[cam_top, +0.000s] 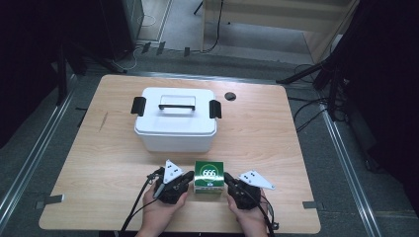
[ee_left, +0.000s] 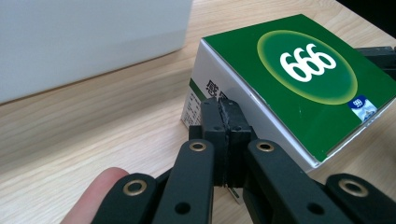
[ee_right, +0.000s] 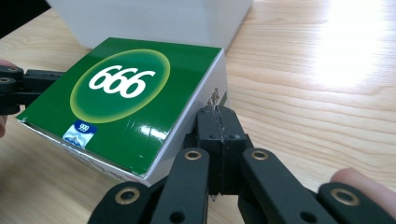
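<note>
Both claws — left claw (cam_top: 189,176), right claw (cam_top: 228,177) — clenched empty, press the green box (cam_top: 208,177) between them.

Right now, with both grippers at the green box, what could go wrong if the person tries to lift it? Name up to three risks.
1. Both the left gripper and the right gripper have their jaws shut, pressing against opposite sides of the green box rather than clamping it; it could slip out when lifted.
2. Uneven pressure may twist or tip the box.
3. The white container stands just behind with its lid on; a forward push could knock the box into it.
</note>
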Demonstrator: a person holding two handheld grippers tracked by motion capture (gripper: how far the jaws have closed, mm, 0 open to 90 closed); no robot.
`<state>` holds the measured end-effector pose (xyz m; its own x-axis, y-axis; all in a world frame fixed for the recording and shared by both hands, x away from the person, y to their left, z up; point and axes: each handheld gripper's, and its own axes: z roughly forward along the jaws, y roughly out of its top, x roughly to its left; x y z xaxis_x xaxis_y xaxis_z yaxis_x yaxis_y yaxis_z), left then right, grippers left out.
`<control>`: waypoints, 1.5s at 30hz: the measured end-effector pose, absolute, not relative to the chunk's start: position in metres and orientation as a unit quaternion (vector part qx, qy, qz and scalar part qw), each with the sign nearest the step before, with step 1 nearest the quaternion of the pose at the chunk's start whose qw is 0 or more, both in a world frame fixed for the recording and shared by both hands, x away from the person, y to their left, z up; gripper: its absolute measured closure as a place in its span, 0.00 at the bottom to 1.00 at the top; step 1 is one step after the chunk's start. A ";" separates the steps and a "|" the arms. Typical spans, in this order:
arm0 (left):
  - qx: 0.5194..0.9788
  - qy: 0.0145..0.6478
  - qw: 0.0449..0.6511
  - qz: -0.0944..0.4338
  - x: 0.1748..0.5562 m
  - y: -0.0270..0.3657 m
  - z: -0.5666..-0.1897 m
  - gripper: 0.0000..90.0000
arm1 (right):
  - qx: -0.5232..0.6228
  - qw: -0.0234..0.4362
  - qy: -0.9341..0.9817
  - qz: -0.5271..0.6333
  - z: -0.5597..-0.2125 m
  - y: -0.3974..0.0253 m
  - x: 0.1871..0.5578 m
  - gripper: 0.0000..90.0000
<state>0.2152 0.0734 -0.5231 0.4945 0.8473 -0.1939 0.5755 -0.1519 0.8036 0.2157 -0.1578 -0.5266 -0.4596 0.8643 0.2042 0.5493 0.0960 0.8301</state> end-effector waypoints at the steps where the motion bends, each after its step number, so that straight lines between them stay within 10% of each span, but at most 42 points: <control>1: 0.744 0.478 0.442 0.152 0.216 0.070 -0.523 1.00 | 0.491 0.176 0.719 0.459 -0.527 -0.164 0.217 1.00; 27: 0.759 0.449 0.450 0.140 0.217 0.028 -0.525 1.00 | 0.506 0.187 0.713 0.449 -0.525 -0.211 0.211 1.00; 32: 0.752 0.446 0.454 0.171 0.214 0.044 -0.525 0.72 | 0.487 0.214 0.713 0.457 -0.523 -0.225 0.207 0.59; 39: 0.739 0.465 0.445 0.203 0.209 0.083 -0.526 0.21 | 0.464 0.250 0.712 0.463 -0.516 -0.248 0.205 0.40; 45: 0.708 0.489 0.453 0.232 0.205 0.126 -0.529 0.05 | 0.467 0.267 0.705 0.462 -0.512 -0.261 0.208 0.20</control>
